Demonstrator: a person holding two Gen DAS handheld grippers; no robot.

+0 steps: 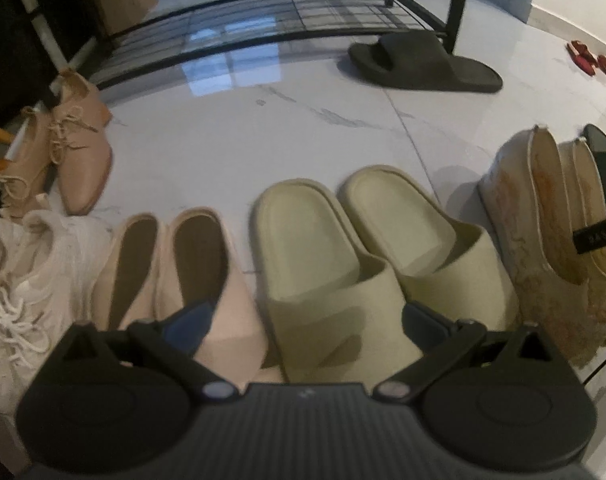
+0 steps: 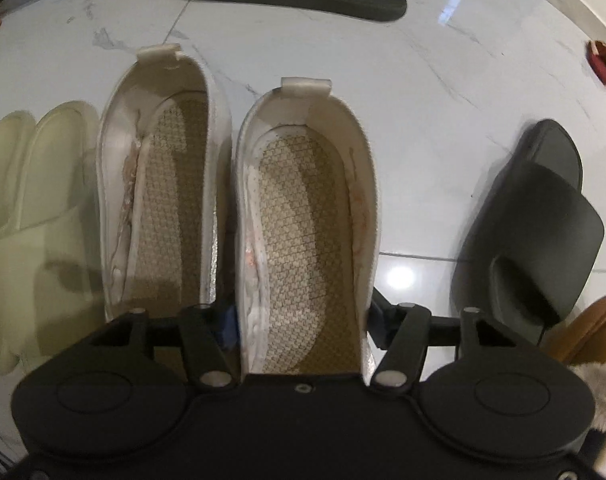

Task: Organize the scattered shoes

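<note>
Shoes stand in a row on the marble floor. In the left wrist view: white sneakers (image 1: 19, 280), beige mules (image 1: 191, 264), cream slides (image 1: 359, 248), and white floral slip-ons (image 1: 543, 216). My left gripper (image 1: 303, 316) is open above the left cream slide, holding nothing. In the right wrist view my right gripper (image 2: 301, 320) has its fingers on both sides of the right white slip-on (image 2: 307, 220), pressed against its walls. Its mate (image 2: 163, 184) stands just left of it. The right gripper's fingertip (image 1: 595, 236) also shows in the left wrist view.
A black slide (image 1: 423, 62) lies by the black shoe rack (image 1: 263, 12) ahead. Pink lace-up shoes (image 1: 79, 144) lie at left. Another black slide (image 2: 531, 216) and a brown furry slipper (image 2: 591, 332) lie right of my right gripper. Red shoes (image 1: 591, 60) lie far right.
</note>
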